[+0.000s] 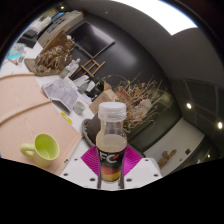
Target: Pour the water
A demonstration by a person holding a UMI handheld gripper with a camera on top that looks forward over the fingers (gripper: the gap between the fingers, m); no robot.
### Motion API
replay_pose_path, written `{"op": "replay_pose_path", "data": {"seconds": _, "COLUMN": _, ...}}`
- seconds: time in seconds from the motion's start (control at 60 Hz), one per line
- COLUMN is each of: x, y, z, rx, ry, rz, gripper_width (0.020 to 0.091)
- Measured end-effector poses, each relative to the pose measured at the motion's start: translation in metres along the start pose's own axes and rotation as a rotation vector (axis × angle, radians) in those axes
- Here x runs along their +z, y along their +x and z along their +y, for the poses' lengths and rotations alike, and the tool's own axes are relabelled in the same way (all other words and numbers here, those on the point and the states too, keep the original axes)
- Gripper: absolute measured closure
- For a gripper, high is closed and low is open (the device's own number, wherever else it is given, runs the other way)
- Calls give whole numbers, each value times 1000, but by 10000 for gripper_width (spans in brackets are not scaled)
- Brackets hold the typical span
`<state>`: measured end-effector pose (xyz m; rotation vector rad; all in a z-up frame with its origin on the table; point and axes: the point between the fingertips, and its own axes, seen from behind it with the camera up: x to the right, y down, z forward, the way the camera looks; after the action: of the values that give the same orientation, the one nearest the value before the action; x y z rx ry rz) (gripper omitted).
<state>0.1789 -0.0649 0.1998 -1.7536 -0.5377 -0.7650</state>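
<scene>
The gripper (111,170) clasps a capped bottle (111,140) above a pale worktop (25,105) — green cup (42,150) beside, cluttered room beyond.

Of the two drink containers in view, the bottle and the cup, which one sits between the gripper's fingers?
The clear bottle with the white cap stands between the gripper fingers, pink pads at each side. The yellow-green cup sits apart on the table, off to one side.

Gripper (111,165) fingers clamped on capped bottle (112,135) (dark drink inside); green mug (42,150) nearby, on round table (25,110)
</scene>
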Motion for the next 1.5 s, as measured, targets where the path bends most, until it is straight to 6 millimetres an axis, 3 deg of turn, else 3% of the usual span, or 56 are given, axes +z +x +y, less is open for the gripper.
{"op": "replay_pose_path", "data": {"seconds": 0.117, "x": 0, "y": -9, "z": 13, "rx": 346, "ry": -17, "rz": -116, "gripper_width": 858}}
{"op": "replay_pose_path", "data": {"seconds": 0.283, "x": 10, "y": -40, "z": 41, "rx": 603, "ry": -37, "rz": -222, "gripper_width": 859}}
{"op": "replay_pose_path", "data": {"seconds": 0.583, "x": 29, "y": -86, "z": 111, "rx": 746, "ry": -112, "rz": -251, "gripper_width": 853}}
{"op": "replay_pose_path", "data": {"seconds": 0.7, "x": 26, "y": -83, "z": 110, "rx": 757, "ry": -63, "rz": -225, "gripper_width": 832}}
{"op": "replay_pose_path", "data": {"seconds": 0.883, "x": 20, "y": -80, "z": 113, "rx": 766, "ry": -96, "rz": -230, "gripper_width": 623}}
{"op": "replay_pose_path", "data": {"seconds": 0.967, "x": 8, "y": -70, "z": 111, "rx": 776, "ry": -107, "rz": -237, "gripper_width": 240}}
{"op": "replay_pose_path", "data": {"seconds": 1.017, "x": -4, "y": -63, "z": 110, "rx": 766, "ry": -128, "rz": -240, "gripper_width": 272}}
{"op": "replay_pose_path", "data": {"seconds": 1.083, "x": -29, "y": -50, "z": 108, "rx": 739, "ry": -162, "rz": -225, "gripper_width": 239}}
{"op": "replay_pose_path", "data": {"seconds": 1.233, "x": -119, "y": -31, "z": 92, "rx": 675, "ry": -266, "rz": -179, "gripper_width": 248}}
{"op": "replay_pose_path", "data": {"seconds": 1.367, "x": -205, "y": -47, "z": 64, "rx": 673, "ry": -346, "rz": -197, "gripper_width": 246}}
{"op": "replay_pose_path", "data": {"seconds": 1.5, "x": -262, "y": -62, "z": 31, "rx": 670, "ry": -364, "rz": -186, "gripper_width": 245}}
